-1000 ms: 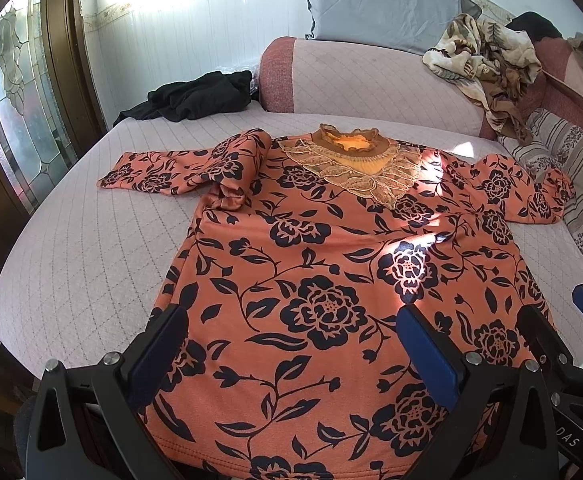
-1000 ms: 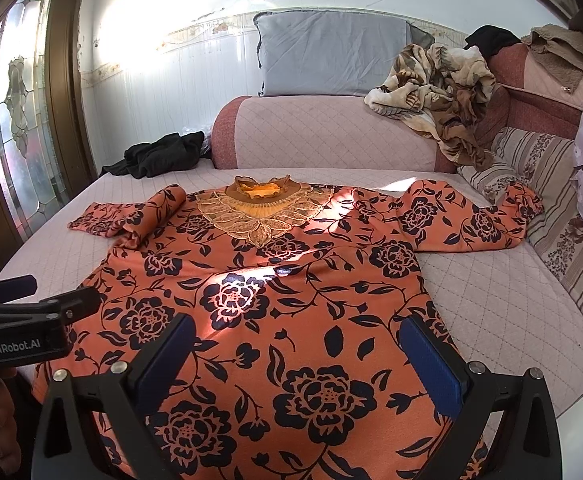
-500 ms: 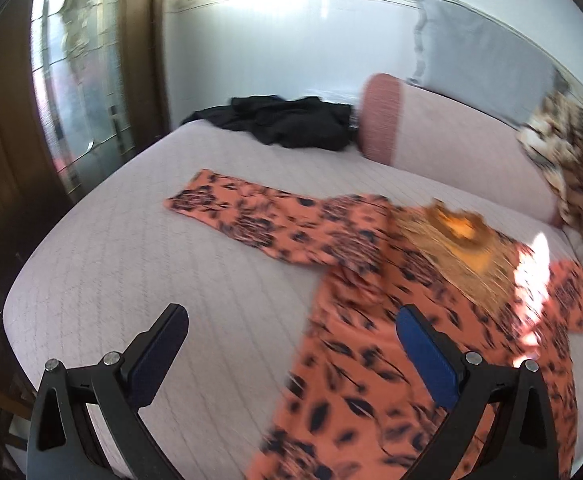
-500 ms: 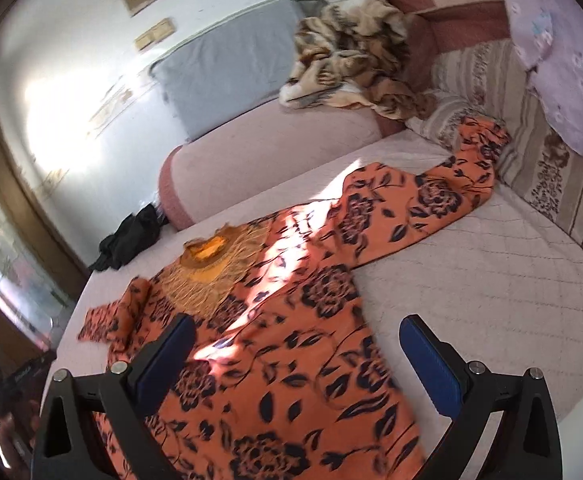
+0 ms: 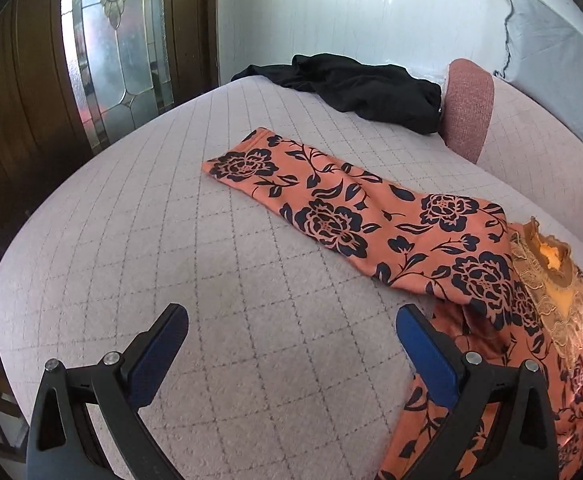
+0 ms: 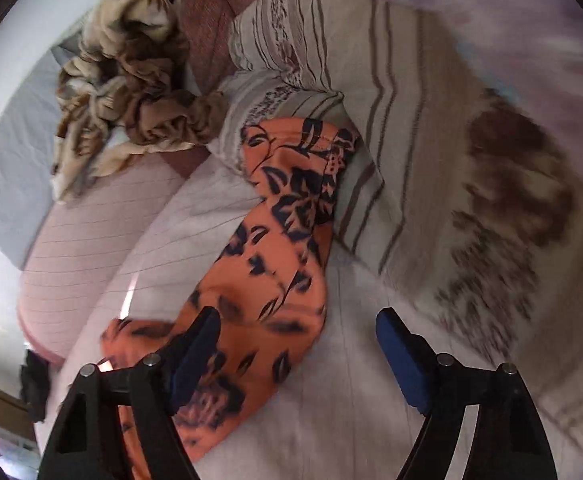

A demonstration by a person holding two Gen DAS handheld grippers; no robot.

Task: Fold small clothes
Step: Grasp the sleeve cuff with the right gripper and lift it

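L tongs [image 5: 291, 320] apart, R tongs [image 6: 297, 320] closing, empty, over quilted bed [image 5: 211, 280].

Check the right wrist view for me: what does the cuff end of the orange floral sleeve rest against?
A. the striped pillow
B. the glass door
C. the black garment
A: the sleeve's cuff lies up against the striped pillow at the bed's edge.

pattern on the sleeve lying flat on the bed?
Orange with dark navy flowers and leaves; the sleeve shows best in the left wrist view.

Both tongs have swung apart from the blouse's body [image 5: 531, 400] toward its opposite sleeves.
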